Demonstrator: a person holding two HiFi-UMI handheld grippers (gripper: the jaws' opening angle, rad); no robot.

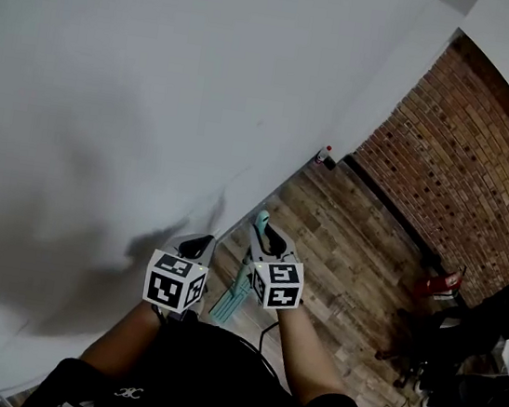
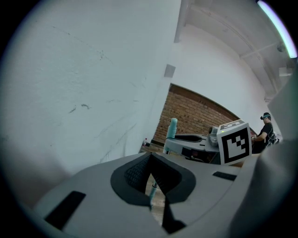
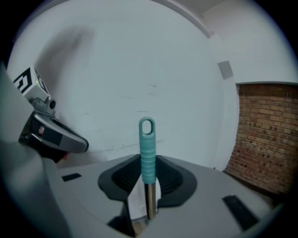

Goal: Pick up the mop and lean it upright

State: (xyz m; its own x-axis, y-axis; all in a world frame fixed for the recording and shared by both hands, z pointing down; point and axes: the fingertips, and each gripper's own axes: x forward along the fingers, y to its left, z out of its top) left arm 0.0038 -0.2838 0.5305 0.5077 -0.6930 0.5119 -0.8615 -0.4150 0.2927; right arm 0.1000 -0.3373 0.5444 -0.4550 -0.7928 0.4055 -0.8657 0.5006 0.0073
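The mop stands nearly upright close to the white wall (image 1: 158,90). Its teal ribbed handle (image 3: 147,148) with a hanging loop sticks up past my right gripper (image 3: 148,162), which is shut on the silver shaft just below the grip. In the head view the handle top (image 1: 261,219) rises above the right gripper (image 1: 265,239), and the teal mop head (image 1: 229,303) rests on the wooden floor below. My left gripper (image 1: 200,243) hangs just left of the mop, its pads (image 2: 139,172) meeting at the tips with nothing held. Behind its jaws a piece of the shaft (image 2: 152,191) shows.
The white wall meets a brick wall (image 1: 466,171) at a corner, with a small bottle (image 1: 324,151) at its foot. Red and black equipment (image 1: 461,340) and cables crowd the floor at the right. A person (image 2: 265,129) sits far off.
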